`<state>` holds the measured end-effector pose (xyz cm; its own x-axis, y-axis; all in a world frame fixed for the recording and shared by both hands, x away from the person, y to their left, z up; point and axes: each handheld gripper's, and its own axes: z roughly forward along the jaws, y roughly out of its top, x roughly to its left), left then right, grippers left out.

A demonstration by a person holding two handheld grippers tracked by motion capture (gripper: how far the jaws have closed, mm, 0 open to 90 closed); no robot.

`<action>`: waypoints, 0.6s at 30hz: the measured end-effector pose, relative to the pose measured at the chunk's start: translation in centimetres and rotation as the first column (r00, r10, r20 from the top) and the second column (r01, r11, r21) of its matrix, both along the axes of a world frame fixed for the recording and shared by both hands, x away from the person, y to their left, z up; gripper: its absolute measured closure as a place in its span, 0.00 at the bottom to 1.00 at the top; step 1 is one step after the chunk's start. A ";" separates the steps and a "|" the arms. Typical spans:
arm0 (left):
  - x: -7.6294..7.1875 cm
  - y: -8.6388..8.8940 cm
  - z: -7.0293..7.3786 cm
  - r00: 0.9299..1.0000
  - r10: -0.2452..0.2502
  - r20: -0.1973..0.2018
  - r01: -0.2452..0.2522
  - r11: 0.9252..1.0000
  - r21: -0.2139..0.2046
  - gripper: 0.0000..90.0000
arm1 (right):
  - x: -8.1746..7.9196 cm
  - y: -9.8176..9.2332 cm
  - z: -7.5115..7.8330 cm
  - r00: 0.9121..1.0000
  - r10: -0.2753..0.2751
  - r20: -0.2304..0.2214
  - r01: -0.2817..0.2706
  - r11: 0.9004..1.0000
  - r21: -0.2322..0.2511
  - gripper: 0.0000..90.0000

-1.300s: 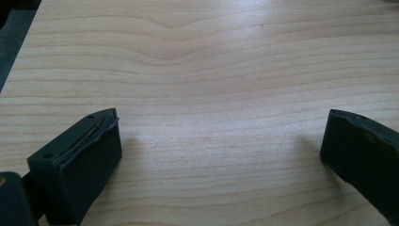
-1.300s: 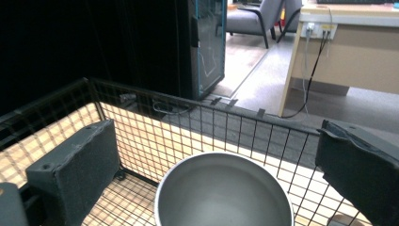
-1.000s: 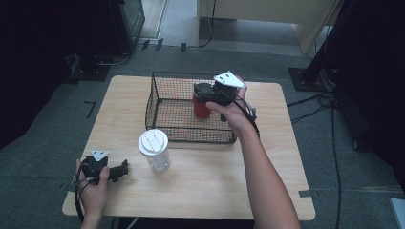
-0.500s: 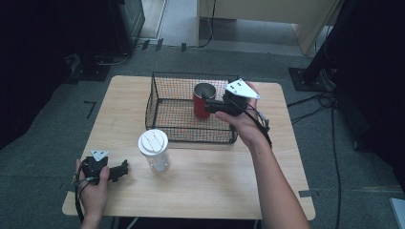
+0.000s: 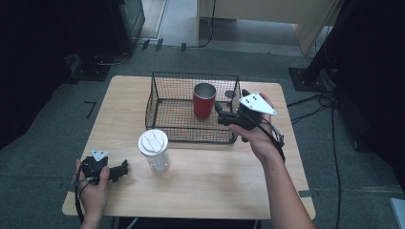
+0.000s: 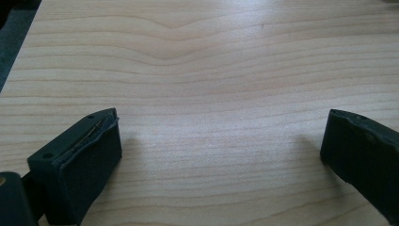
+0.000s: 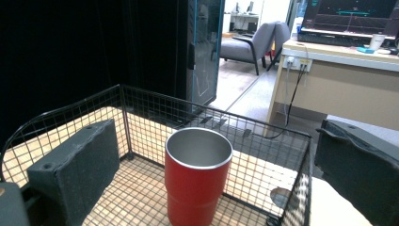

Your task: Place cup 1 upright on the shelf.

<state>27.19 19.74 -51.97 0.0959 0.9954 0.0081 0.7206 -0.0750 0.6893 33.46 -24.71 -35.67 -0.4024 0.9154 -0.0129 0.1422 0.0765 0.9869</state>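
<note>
A red metal tumbler (image 5: 204,100) stands upright and free in the right half of a black wire basket (image 5: 191,75). My right gripper (image 5: 221,115) hangs just above the basket's right edge, a short way right of the tumbler, open and holding nothing. In the right gripper view the tumbler (image 7: 197,183) stands ahead between the spread jaws, apart from both, inside the basket (image 7: 70,113). My left gripper (image 5: 123,169) rests at the table's front left corner, open, with bare wood between its jaws (image 6: 221,150).
A clear cup with a white lid (image 5: 154,150) stands on the wooden table (image 5: 215,191) in front of the basket, right of my left gripper. Cables trail over the grey floor to the right. A desk and office chair show beyond the basket.
My right gripper let go of the red tumbler and drew back to the right, out over the basket's edge. The tumbler stays standing in the basket. The left gripper has not moved.
</note>
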 end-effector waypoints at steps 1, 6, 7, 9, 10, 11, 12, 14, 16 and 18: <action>0.0 0.0 0.0 1.000 0.000 0.000 0.000 1.000 0.000 0.00 | -0.3 -0.2 -0.1 1.000 -0.004 0.001 0.004 1.000 -0.001 0.00; 0.0 0.0 0.0 1.000 0.000 0.000 0.000 1.000 0.000 0.00 | -1.5 -1.5 -0.6 1.000 -0.020 0.000 0.020 1.000 0.003 0.00; 0.0 0.0 0.0 1.000 0.000 -0.001 0.000 1.000 0.000 0.00 | -1.7 -1.8 -0.7 1.000 -0.024 0.001 0.024 1.000 0.001 0.00; 0.0 0.0 0.0 1.000 0.000 0.000 0.000 1.000 0.000 0.00 | -2.1 -2.5 -1.1 0.999 -0.038 -0.002 0.038 0.999 0.002 0.00; 0.0 0.0 0.0 1.000 0.000 -0.001 0.000 1.000 0.000 0.00 | -2.3 -2.7 -1.3 0.999 -0.042 -0.003 0.042 0.999 0.003 0.00; 0.0 0.0 0.0 1.000 0.000 -0.001 0.000 1.000 0.000 0.00 | -2.4 -3.0 -1.5 0.999 -0.048 -0.007 0.049 0.999 0.005 0.00; 0.0 0.0 0.0 1.000 0.000 -0.001 0.000 1.000 0.000 0.00 | -2.6 -3.4 -1.7 0.998 -0.054 -0.010 0.054 0.998 0.007 0.00; 0.0 0.0 0.0 1.000 0.000 0.000 0.000 1.000 0.000 0.00 | -3.1 -4.3 -2.4 0.997 -0.073 -0.021 0.073 0.997 0.015 0.00; 0.0 0.0 0.0 1.000 0.001 0.001 -0.001 1.000 0.000 0.00 | -3.3 -4.6 -2.5 0.997 -0.079 -0.022 0.079 0.997 0.017 0.00; 0.0 0.0 0.0 1.000 0.000 0.001 0.000 1.000 0.000 0.00 | -3.7 -5.1 -2.9 0.996 -0.084 -0.028 0.085 0.996 0.023 0.01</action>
